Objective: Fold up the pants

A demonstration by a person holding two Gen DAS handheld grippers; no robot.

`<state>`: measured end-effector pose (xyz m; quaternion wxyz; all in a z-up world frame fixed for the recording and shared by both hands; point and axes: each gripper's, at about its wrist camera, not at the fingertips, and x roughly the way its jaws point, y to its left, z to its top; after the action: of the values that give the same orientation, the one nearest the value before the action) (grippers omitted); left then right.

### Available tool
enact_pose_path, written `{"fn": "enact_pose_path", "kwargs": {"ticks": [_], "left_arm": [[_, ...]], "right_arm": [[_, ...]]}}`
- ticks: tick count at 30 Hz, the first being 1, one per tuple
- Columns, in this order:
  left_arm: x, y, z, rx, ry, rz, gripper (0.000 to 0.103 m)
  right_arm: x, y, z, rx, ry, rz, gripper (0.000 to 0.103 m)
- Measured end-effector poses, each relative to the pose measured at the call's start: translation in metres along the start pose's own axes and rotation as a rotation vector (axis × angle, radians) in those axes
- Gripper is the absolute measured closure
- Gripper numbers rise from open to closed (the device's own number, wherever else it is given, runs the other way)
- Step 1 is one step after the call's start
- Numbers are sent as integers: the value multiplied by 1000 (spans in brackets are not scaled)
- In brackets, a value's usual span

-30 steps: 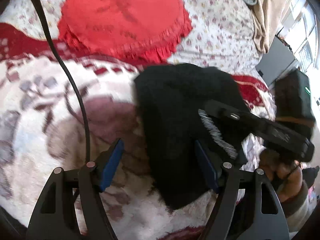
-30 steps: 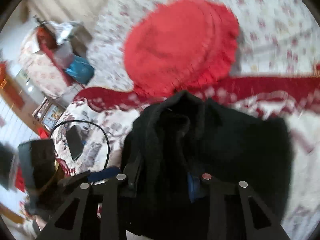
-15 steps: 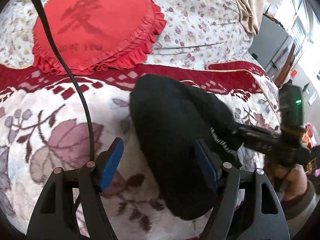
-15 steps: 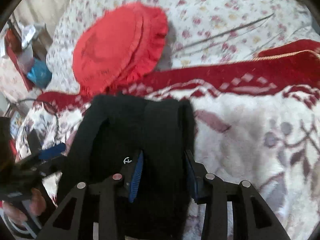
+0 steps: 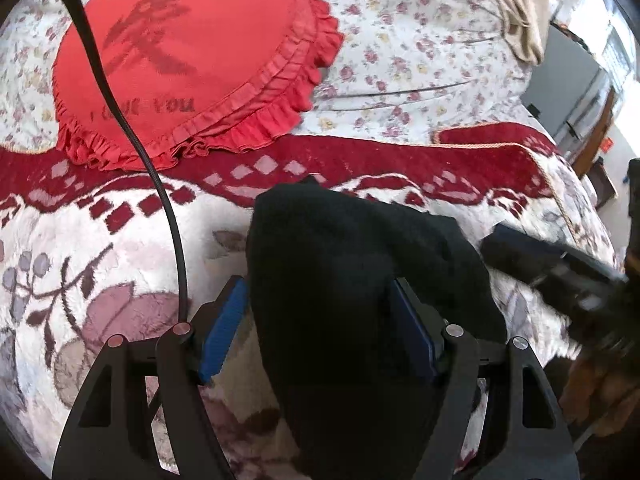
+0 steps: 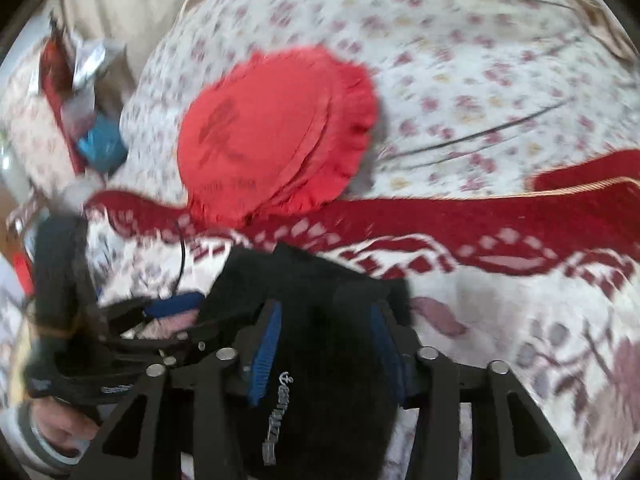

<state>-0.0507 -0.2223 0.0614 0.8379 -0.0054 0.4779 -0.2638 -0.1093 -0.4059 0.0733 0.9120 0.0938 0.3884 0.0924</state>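
The black pants (image 5: 360, 280) lie bunched into a narrow bundle on the red-and-white blanket (image 5: 100, 280). My left gripper (image 5: 316, 292) is open and straddles the near end of the bundle, the cloth filling most of the gap between its blue pads. In the right wrist view the pants (image 6: 320, 280) show a white logo, and my right gripper (image 6: 326, 312) is shut on that thick fold. The left gripper (image 6: 160, 320) sits at the bundle's left edge there. In the left wrist view, the right tool's black body (image 5: 560, 268) reaches in from the right.
A red heart-shaped frilled cushion (image 5: 192, 60) lies behind the pants on a floral sheet (image 5: 420, 40). A black cable (image 5: 160, 200) crosses the blanket at left. Beige cloth (image 5: 520, 12) and a grey cabinet (image 5: 560, 92) stand at the far right. Clutter (image 6: 88, 120) sits beyond the bed's left side.
The left gripper has slid sideways, so the pants now fill the gap between its pads. The right gripper has drawn back off the top of the bundle towards its right side, still gripping cloth.
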Motion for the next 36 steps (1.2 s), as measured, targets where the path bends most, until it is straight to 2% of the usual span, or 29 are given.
{"fn": "enact_pose_path", "kwargs": {"ticks": [2, 6, 9, 12, 16, 19, 24, 31, 36], "left_arm": [[5, 3, 1, -13, 13, 10, 30], [18, 4, 2, -7, 36, 14, 30], [28, 6, 2, -22, 48, 9, 24], [32, 8, 2, -49, 58, 0, 23], [20, 2, 0, -27, 39, 28, 23], [12, 1, -2, -33, 28, 32, 23], [-10, -4, -7, -25, -8, 42, 23], [-25, -16, -22, -3, -24, 54, 23], [-21, -23, -37, 4, -6, 60, 23]], "right_arm": [[22, -1, -2, 1, 44, 11, 74], [52, -12, -8, -6, 77, -22, 74], [59, -20, -7, 14, 73, -20, 74], [55, -24, -6, 40, 79, -4, 74], [38, -22, -8, 64, 72, 20, 74], [17, -10, -12, 22, 51, 0, 74], [-2, -1, -30, -4, 67, -21, 74], [-11, 1, -54, 0, 89, -33, 74], [-11, -2, -63, 16, 90, -35, 73]]}}
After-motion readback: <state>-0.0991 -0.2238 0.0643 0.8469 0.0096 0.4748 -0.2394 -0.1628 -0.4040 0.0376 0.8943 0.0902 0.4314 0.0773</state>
